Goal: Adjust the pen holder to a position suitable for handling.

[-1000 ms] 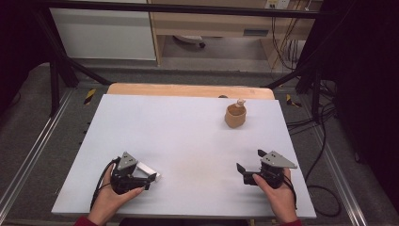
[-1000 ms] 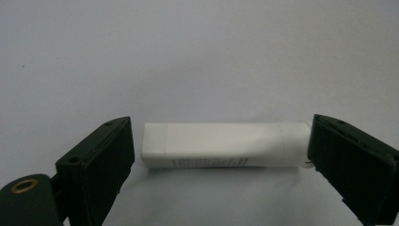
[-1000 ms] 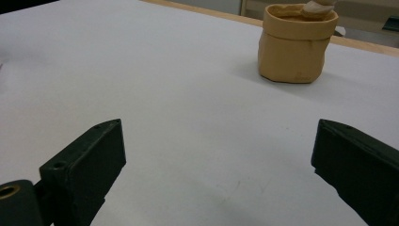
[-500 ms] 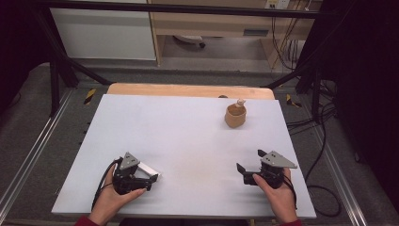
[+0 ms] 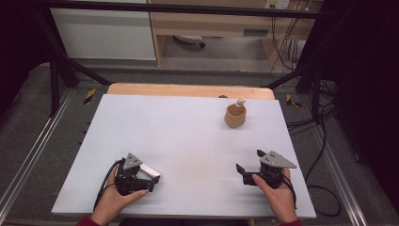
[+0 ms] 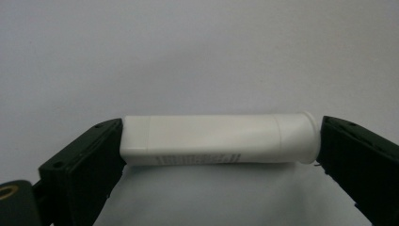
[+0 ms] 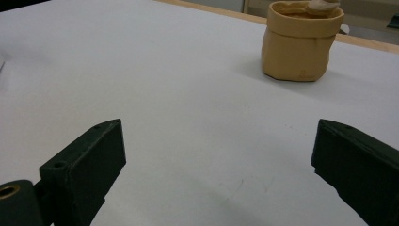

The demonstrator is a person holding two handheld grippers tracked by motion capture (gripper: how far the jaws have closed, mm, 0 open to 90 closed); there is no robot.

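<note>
Resting low on table [image 5: 188, 141], left tongs [image 6: 221, 141] bracketing white tube [image 6: 216, 140].

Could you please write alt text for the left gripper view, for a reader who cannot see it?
A white tube lies crosswise on a white table between the two black jaws of the left gripper. The jaws have just been opening; each jaw tip sits at one end of the tube.

The plastic tube [image 6: 214, 140] is white, with one line of small grey print along its lower side. The fingers [image 6: 82, 165] are black. The table [image 5: 179, 132] is pale grey. The small soft pouch [image 7: 301, 40] is tan.
</note>
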